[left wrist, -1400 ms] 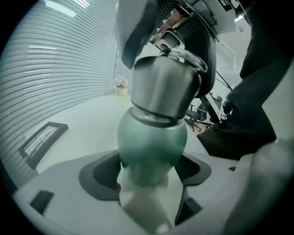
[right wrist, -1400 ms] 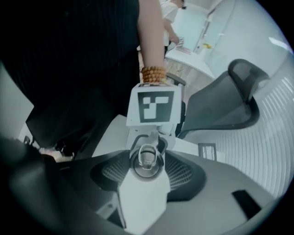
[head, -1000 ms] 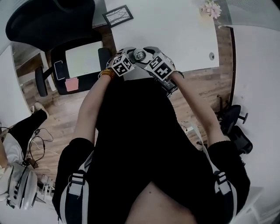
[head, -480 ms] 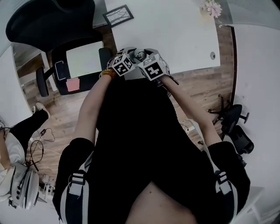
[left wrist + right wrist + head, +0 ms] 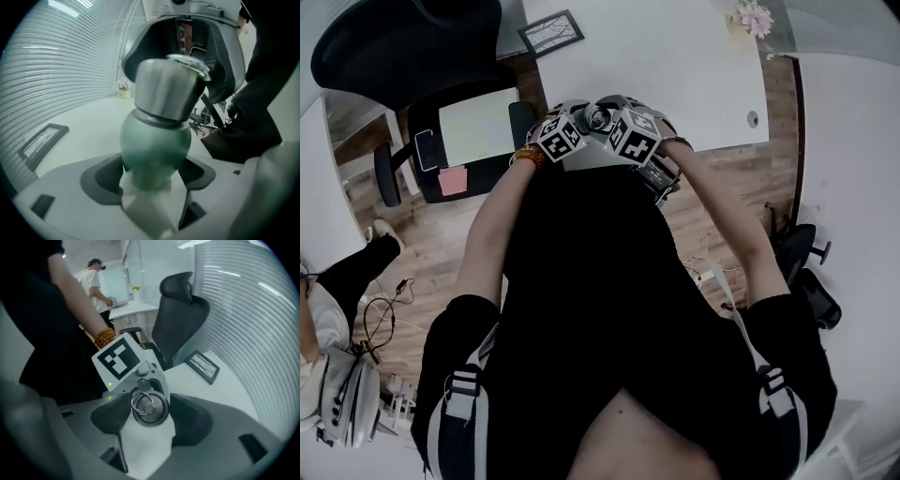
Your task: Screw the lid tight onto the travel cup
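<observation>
Left gripper [image 5: 154, 176]: jaws are closed on the green body of the travel cup [image 5: 157, 140], with a pad pressed against it on each side. The cup is gripped low on its rounded belly, and its lid end is the part farthest from the gripper. The steel lid [image 5: 166, 86] is seated on top of the cup, and a metal ring is seen lying on its crown.

Right gripper [image 5: 149, 409]: it is set over the lid from above and looks straight onto the crown. Its jaws have just been closing. The lid is caught between them, touched by a pad on either side, so the opening is fairly wide, as wide as the lid.

From the head view both grippers are seen nose to nose over the near edge of the white table [image 5: 675, 56], with the cup almost hidden between them. A picture frame [image 5: 551, 33] is laid flat on the table, well apart from the cup. A black office chair [image 5: 403, 47] is placed beside the table's left edge.
</observation>
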`<state>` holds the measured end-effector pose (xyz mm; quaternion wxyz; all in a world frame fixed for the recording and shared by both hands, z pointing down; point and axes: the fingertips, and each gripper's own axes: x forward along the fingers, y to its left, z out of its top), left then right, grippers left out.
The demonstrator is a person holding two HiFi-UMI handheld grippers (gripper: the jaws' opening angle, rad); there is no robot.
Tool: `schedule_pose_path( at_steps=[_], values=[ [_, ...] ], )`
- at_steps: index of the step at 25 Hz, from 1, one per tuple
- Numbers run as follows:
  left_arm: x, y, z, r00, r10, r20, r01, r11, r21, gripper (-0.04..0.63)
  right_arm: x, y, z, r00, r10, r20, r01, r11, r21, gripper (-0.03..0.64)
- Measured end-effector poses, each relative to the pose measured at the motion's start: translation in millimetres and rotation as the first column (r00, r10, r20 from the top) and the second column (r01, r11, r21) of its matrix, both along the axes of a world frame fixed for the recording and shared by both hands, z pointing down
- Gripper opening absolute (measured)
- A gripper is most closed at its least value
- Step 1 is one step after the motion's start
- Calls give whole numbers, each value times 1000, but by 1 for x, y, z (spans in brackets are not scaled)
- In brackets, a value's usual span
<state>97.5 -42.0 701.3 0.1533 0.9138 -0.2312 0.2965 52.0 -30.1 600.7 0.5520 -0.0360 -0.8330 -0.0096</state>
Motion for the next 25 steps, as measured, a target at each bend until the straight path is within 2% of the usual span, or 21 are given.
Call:
schedule_pose_path(
  at_steps=[2,5,7,8,9,10,12,13,14,15,16,17,18,20,22,23,25],
  values=[
    [1,0,0,1000,1,0,-1,1000,-1,368,-1,5,2,985,-168,-29,169,985,41,259],
    [1,-1,-1,1000,0,3,0,1000,-4,368,0,12,7,914,-391,-104,400,912,84,262],
    [2,-1,-1,1000,-1,5,2,1000,-7,368,0,17,8,861,-489,-138,503,859,95,261],
    [2,-1,-2,1000,-2,6,2,1000,-8,368,0,18,8,845,-515,-143,530,842,101,261],
    [2,-1,-2,1000,-2,7,2,1000,-9,368,0,19,7,843,-519,-139,534,838,108,264],
    [2,0,-2,1000,-2,7,2,1000,-10,368,-2,18,5,859,-497,-121,509,853,111,268],
    [2,0,-1,1000,-1,6,1,1000,-10,368,-6,14,-2,932,-358,-49,361,928,88,279],
    [2,0,-1,1000,-1,5,1,1000,-9,368,-7,9,-7,969,-245,-9,245,968,59,288],
    [1,0,-1,1000,0,3,0,1000,-7,368,-6,3,-11,993,-113,23,113,993,25,290],
    [1,0,0,1000,0,0,0,1000,-5,368,-3,-3,-13,999,26,43,-25,1000,-13,290],
    [1,0,0,1000,0,-3,0,1000,-2,368,1,-8,-13,986,162,50,-159,986,-55,290],
    [0,0,0,1000,0,-5,0,1000,-1,368,6,-12,-12,957,286,48,-280,955,-99,295],
    [0,0,0,1000,-1,-7,1,1000,0,368,10,-13,-10,920,391,42,-381,914,-141,295],
    [0,0,-1,1000,-1,-8,1,1000,0,368,14,-14,-8,844,535,29,-520,831,-200,295],
    [1,0,-1,1000,-1,-8,1,1000,-1,369,16,-14,-5,799,601,12,-585,782,-214,293],
    [1,-1,-1,1000,-1,-8,1,1000,0,368,16,-13,-2,792,611,5,-597,775,-208,291],
    [2,-1,-2,1000,-2,-8,2,1000,0,368,16,-11,2,801,599,-5,-589,786,-187,259]
  ],
)
